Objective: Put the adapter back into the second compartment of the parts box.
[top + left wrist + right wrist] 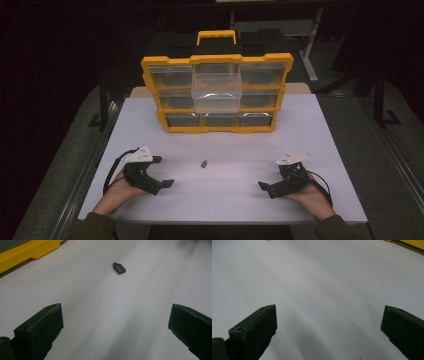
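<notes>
Currently both grippers rest with jaws released at lower frame; small USB adapter lies centre-desk untouched; next, left gripper probably reaches it; right gripper waits.

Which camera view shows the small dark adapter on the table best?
The left gripper view shows the small adapter best: its dark body and short metal plug are clear on the white table. In the high view it is a tiny dark speck between the two grippers. In the right gripper view I cannot make it out.

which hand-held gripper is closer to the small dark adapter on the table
Left. The left hand-held gripper sits just left of the adapter, jaws open; the right hand-held gripper lies farther off to its right.
</notes>
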`<control>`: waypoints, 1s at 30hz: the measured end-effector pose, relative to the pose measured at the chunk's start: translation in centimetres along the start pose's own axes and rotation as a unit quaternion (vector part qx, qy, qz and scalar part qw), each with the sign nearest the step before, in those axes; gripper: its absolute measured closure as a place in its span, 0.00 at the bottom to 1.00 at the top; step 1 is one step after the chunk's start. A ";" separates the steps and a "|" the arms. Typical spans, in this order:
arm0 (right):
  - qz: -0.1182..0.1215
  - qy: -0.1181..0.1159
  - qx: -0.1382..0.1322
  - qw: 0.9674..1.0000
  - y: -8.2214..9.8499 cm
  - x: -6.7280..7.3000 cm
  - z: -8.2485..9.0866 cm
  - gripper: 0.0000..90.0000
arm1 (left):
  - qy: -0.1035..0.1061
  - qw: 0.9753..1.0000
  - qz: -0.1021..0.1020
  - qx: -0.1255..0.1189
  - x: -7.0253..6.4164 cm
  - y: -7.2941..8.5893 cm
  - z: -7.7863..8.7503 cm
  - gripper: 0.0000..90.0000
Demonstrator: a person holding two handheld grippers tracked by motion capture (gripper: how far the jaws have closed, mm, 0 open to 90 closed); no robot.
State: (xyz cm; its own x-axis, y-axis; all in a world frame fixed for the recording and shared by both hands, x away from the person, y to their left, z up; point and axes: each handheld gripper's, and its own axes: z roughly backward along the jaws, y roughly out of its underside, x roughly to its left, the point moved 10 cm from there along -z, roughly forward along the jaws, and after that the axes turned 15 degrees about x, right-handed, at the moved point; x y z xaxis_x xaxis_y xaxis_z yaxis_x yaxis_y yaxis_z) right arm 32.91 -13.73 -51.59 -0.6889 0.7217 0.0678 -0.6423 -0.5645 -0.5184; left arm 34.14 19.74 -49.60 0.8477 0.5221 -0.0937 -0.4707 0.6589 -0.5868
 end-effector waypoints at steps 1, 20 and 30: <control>0.000 -0.002 -0.001 1.000 0.0 0.0 0.0 0.00 | 0.000 1.000 0.000 -0.002 0.0 0.0 0.0 0.00; 0.008 -0.005 -0.002 1.000 0.0 0.4 0.2 0.00 | 0.001 1.000 0.002 -0.013 0.2 -0.7 0.2 0.00; 0.010 -0.006 -0.002 1.000 0.0 0.5 0.2 0.00 | 0.004 1.000 0.001 -0.019 0.0 -1.6 0.0 0.00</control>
State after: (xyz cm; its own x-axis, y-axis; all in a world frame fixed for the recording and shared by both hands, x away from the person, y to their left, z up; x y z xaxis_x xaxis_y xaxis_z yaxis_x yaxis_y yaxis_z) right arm 32.54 -13.43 -51.36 -0.7060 0.7051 0.0669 -0.6262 -0.5773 -0.5240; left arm 34.86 18.69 -48.67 0.8490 0.5188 -0.1005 -0.4625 0.6376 -0.6161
